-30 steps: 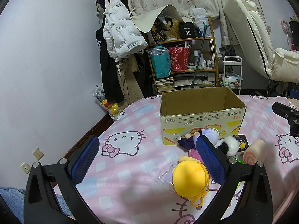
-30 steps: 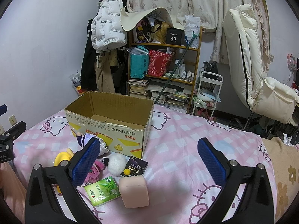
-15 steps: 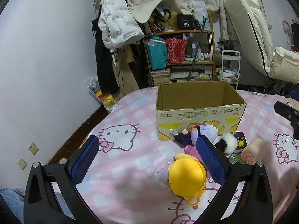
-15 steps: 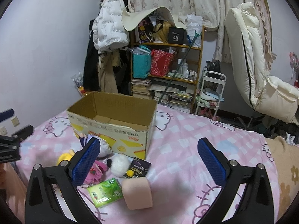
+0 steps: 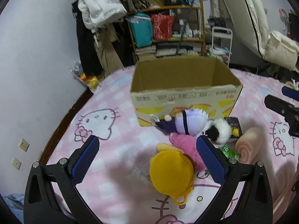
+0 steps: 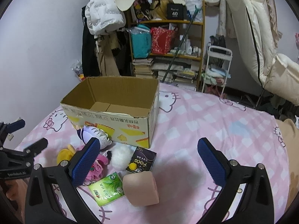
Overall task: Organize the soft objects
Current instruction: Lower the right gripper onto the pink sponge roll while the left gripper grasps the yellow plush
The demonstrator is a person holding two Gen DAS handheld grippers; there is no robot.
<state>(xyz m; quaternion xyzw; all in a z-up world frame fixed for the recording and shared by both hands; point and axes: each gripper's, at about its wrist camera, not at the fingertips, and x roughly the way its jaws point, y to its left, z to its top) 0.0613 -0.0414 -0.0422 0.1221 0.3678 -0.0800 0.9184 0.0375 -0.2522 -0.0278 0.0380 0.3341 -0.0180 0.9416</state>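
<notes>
An open, empty cardboard box (image 5: 185,95) (image 6: 115,110) stands on the pink Hello Kitty bed cover (image 5: 104,130). In front of it lie a yellow plush (image 5: 171,173), a pink plush (image 5: 186,147), a purple-and-white doll (image 5: 185,124) (image 6: 93,134), a black-and-white fluffy ball (image 5: 219,132) (image 6: 120,157) and a pink roll-shaped squishy (image 5: 247,147) (image 6: 142,188). My left gripper (image 5: 147,160) is open and empty, just above the yellow plush. My right gripper (image 6: 147,160) is open and empty, above the squishy.
A green tissue pack (image 6: 106,188) and a dark "Face" box (image 6: 143,160) lie among the toys. Behind the bed stand a cluttered shelf (image 6: 168,37), hanging coats (image 6: 102,28), a white cart (image 6: 217,69) and a cream recliner (image 6: 261,37).
My left gripper has moved forward and tilted down toward the yellow plush and the box. My right gripper has moved slightly closer to the toys. Both stay open.
</notes>
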